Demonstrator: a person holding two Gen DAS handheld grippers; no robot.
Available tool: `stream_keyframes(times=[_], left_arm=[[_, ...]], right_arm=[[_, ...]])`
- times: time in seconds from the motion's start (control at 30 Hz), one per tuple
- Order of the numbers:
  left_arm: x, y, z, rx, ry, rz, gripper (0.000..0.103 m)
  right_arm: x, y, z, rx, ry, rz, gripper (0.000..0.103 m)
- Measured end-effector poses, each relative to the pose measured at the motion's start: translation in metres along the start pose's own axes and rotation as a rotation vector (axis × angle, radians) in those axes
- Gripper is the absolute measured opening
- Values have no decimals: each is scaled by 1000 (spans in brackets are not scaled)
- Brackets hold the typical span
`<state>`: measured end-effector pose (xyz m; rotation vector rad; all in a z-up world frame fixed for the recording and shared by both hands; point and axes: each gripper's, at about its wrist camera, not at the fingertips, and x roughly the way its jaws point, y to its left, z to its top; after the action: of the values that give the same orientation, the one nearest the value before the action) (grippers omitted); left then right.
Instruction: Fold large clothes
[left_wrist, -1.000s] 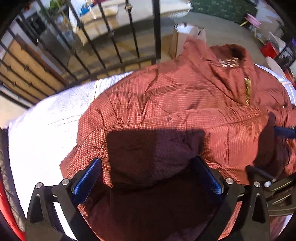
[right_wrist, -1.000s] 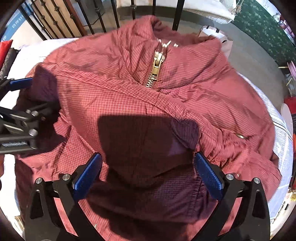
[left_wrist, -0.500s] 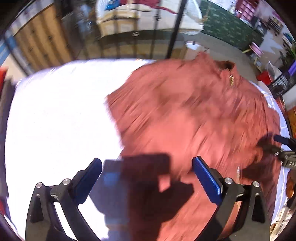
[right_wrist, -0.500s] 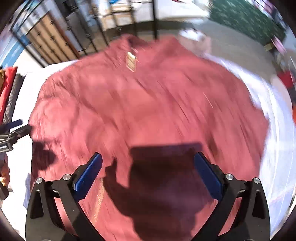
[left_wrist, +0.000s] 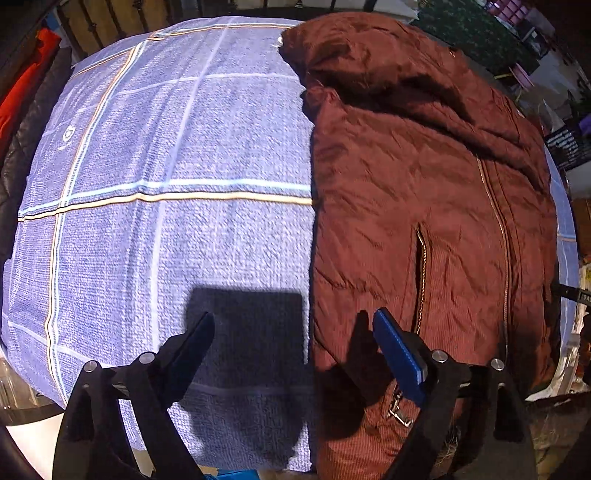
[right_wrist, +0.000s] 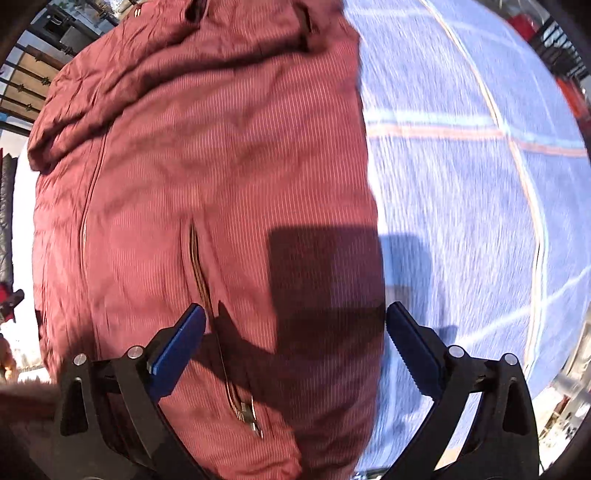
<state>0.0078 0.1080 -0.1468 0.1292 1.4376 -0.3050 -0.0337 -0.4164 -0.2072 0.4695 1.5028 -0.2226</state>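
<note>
While the red jacket (left_wrist: 424, 206) lies zipped and folded narrow on the blue checked cloth (left_wrist: 147, 184) covering the worktop, the left gripper (left_wrist: 295, 332) and right gripper (right_wrist: 295, 325) each hover wide open over its long edges, holding nothing.

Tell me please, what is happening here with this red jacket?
A person with a handheld gripper in each hand is folding a dark red jacket on a blue checked cloth. The jacket lies as a long narrow bundle, zipper facing up. The left gripper and the right gripper are both open above its edges, holding nothing.
</note>
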Motion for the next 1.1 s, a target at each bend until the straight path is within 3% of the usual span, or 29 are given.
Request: stream_keyframes(times=[0.2,0.37,0.47,0.57,0.67,0.83,0.97,1.1], left_arm=[[19,-9,-31,61,62,-16,83],[19,-8,-60,66,88,-62,83],[19,-10,-69,51,95,-84,77],[19,-14,-74,39,106,-124,65],[19,-18,-79,35,111,-151,57],[29,-8,-93,-29,179,-222,57],[28,-17,-99,-4,186,-215,57],[29,-34,-86,35,195,-202,30]], right_arm=[[1,-13,-45,24,36,68,92],[13,-31,-91,69,92,88,81],[13,-30,-110,60,77,91,79],[13,-20,-112,43,88,97,78],[16,-10,-127,39,135,157,61],[23,12,-149,68,130,144,52],[15,-12,-139,104,125,177,36],[15,-10,-137,98,122,190,19]])
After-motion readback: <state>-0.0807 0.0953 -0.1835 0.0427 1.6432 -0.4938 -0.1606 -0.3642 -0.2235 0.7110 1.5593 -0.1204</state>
